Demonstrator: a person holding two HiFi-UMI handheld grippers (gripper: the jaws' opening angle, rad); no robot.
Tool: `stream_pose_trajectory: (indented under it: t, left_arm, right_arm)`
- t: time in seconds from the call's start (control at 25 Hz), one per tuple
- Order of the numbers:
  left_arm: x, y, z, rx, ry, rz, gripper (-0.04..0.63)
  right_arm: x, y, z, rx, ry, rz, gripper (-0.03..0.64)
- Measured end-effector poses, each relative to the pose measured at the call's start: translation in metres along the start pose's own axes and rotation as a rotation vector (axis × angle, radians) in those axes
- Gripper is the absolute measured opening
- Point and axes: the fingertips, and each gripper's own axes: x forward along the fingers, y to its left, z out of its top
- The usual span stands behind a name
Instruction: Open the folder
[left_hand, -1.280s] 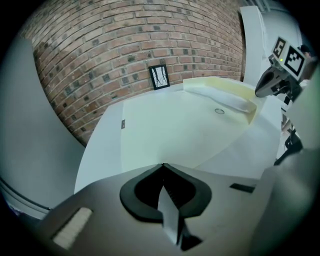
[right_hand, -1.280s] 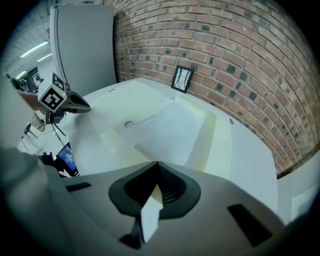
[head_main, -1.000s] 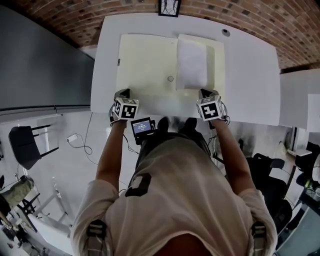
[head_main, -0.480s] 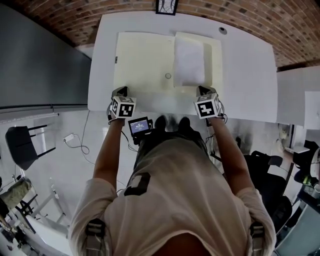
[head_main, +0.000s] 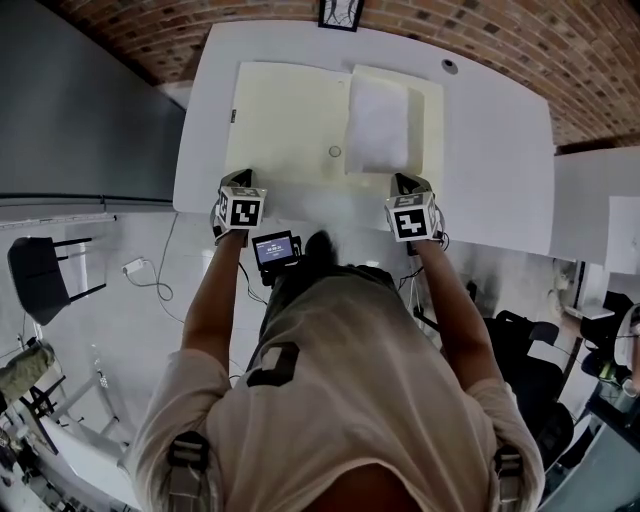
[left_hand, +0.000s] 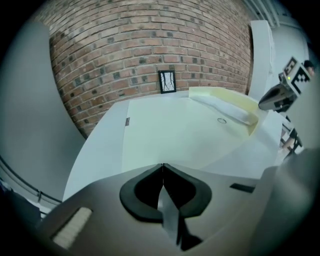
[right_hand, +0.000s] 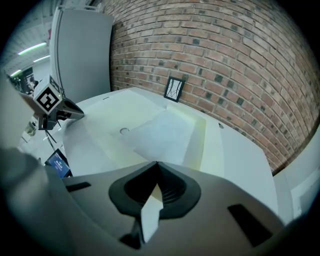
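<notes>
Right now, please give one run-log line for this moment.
left claw shut, empty | right claw shut, empty | both at near edge of table | folder flat on table | white sheet on its right part

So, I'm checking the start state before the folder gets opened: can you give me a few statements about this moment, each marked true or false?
1. The left tool and the right tool are both shut, with nothing between their jaws. True.
2. The white sheet lies on the left half of the folder. False: it lies on the folder's right part.
3. A small framed picture stands by the brick wall at the far edge of the table. True.
4. The right tool grips a corner of the folder. False: it is shut on nothing.
</notes>
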Motion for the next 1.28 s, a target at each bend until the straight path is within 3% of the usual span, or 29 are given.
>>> stream_pose_trajectory:
  t: [0.16,0.72,0.88,1.16,1.28]
  left_arm:
    - [-0.002,-0.001,0.004,-0.119,-0.004,-0.032,0.006]
    - [-0.009,-0.001,-0.005,-0.158,-0.024,-0.038,0.006]
    - [-0.024,0.001,0.008,-0.233,-0.088,-0.056,0.006]
    - [-0.068,-0.003,0.051,-0.358,-0.258,-0.105,0.006]
    - [-0.082,-0.011,0.066,-0.327,-0.276,-0.122,0.006]
  right_arm:
    - [-0.001,-0.004,-0.001,-0.008,0.009,0.019,0.006]
    - [0.002,0.001,-0.002,-0.056,0.020,0.024,0.006]
    - [-0.003,0.001,0.002,-0.135,0.048,-0.001,0.006]
    - [-0.031,0.006,0.035,-0.016,-0.118,0.022,0.006]
    - [-0.043,0.019,0.039,0.036,-0.164,0.100,0.006]
